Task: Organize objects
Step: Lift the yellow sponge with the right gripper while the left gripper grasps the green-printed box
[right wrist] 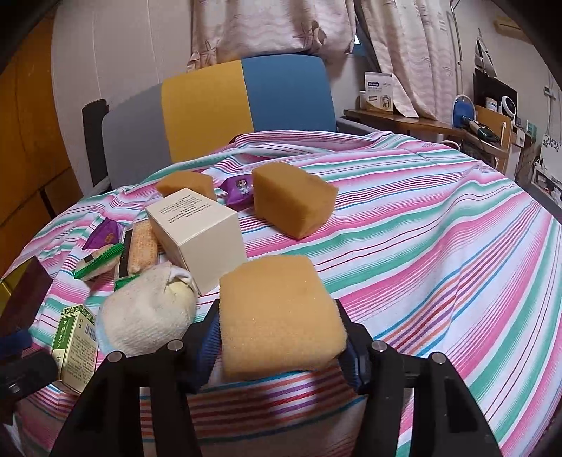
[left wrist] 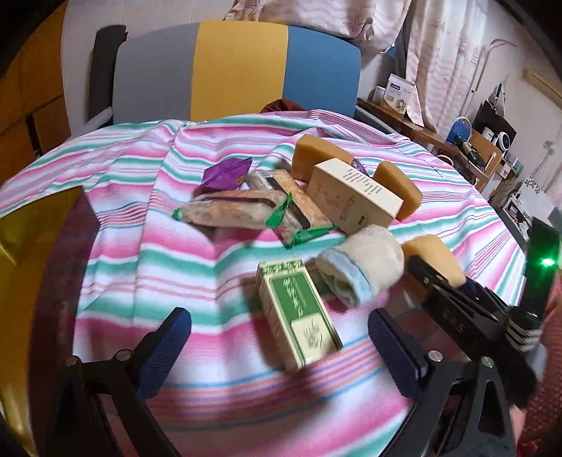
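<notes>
Sponge point(right wrist: 279, 316) sits clamped in right gripper point(right wrist: 277, 334); left gripper point(left wrist: 281, 348) gapes.

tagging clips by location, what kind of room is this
Most likely a lived-in room at home, perhaps a bedroom or study. Floral curtains hang behind an upholstered chair, a cluttered wooden desk stands at the side, and the work surface wears a striped household cloth.
</notes>
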Demonstrator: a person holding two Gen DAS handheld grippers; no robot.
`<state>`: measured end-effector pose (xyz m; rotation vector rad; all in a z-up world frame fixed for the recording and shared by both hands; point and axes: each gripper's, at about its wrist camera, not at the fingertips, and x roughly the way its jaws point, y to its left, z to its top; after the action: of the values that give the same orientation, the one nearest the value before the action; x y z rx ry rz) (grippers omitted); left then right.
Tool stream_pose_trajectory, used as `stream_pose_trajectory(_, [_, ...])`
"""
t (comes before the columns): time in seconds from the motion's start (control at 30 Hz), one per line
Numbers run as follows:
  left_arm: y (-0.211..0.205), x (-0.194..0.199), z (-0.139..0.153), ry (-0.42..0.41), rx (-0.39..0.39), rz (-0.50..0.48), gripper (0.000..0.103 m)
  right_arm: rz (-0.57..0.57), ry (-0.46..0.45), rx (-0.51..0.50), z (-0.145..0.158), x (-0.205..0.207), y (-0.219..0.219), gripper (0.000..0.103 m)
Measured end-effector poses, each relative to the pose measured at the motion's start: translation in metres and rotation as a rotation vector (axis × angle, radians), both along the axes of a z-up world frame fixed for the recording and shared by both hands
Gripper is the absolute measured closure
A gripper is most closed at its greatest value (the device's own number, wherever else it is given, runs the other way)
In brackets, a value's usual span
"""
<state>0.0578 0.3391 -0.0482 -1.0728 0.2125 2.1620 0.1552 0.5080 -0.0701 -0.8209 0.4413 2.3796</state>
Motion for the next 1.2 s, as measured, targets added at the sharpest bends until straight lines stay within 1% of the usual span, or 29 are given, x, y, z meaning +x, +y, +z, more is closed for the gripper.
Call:
stream_pose_trajectory(0.03, [0.003,-0.001,-0.003,0.006,-0.004,-0.005,0.014,-0.002,-0.001,0.003,0.0,-0.001,0.001,0.045])
stream_pose_trajectory(0.07, [0.004,-0.003,-0.005,0.007,-0.004,-0.013,0.019,-0.004,-0.001,0.009,0.0,-0.001,0.0,0.045])
stream_pose_trajectory(0.13, [0.008,-0.003,-0.013,0.016,-0.028,-0.032,0.035,-0.008,-0.002,0.013,0.0,-0.001,-0.001,0.045])
stream_pose_trajectory(0.17, [0.008,-0.003,-0.017,0.015,-0.033,-0.042,0.038,-0.009,-0.003,0.015,0.0,-0.001,-0.001,0.045])
stream_pose_trajectory(0.23, [0.008,-0.004,-0.024,0.004,-0.047,-0.053,0.046,-0.01,-0.005,0.016,0.0,-0.001,-0.001,0.045])
stream_pose_trajectory(0.27, [0.008,-0.004,-0.027,0.001,-0.053,-0.055,0.046,-0.012,-0.006,0.018,0.0,-0.001,-0.001,0.045])
stream_pose_trajectory(0.3, [0.006,-0.004,-0.026,0.014,-0.043,-0.054,0.046,-0.012,-0.006,0.02,0.0,-0.001,-0.002,0.045])
stream_pose_trajectory(0.37, [0.004,-0.005,-0.026,0.015,-0.037,-0.055,0.047,-0.014,-0.007,0.026,0.001,-0.001,-0.002,0.045])
stream_pose_trajectory(0.4, [0.003,-0.005,-0.025,0.021,-0.032,-0.054,0.054,-0.013,-0.007,0.028,0.0,-0.001,-0.002,0.045])
stream_pose_trajectory(0.43, [0.001,-0.005,-0.025,0.03,-0.029,-0.053,0.065,-0.014,-0.008,0.03,0.0,-0.001,-0.003,0.045])
stream_pose_trajectory(0.47, [-0.001,-0.005,-0.024,0.038,-0.027,-0.052,0.071,-0.016,-0.007,0.033,0.001,-0.001,-0.003,0.045])
stream_pose_trajectory(0.6, [-0.015,-0.006,-0.019,0.024,0.011,-0.035,0.071,-0.025,-0.001,0.053,0.003,0.001,-0.006,0.045])
stream_pose_trajectory(0.83, [-0.051,0.0,0.003,0.024,0.086,0.0,0.071,-0.039,0.008,0.097,0.007,0.003,-0.011,0.045])
stream_pose_trajectory(1.0, [-0.089,-0.001,0.026,0.053,0.142,0.038,0.071,-0.055,0.035,0.138,0.013,0.008,-0.017,0.045])
stream_pose_trajectory(1.07, [-0.104,-0.005,0.033,0.061,0.151,0.061,0.071,-0.054,0.04,0.155,0.015,0.01,-0.02,0.045])
stream_pose_trajectory(1.2, [-0.143,-0.018,0.044,0.068,0.173,0.131,0.071,-0.041,0.039,0.184,0.023,0.011,-0.034,0.045])
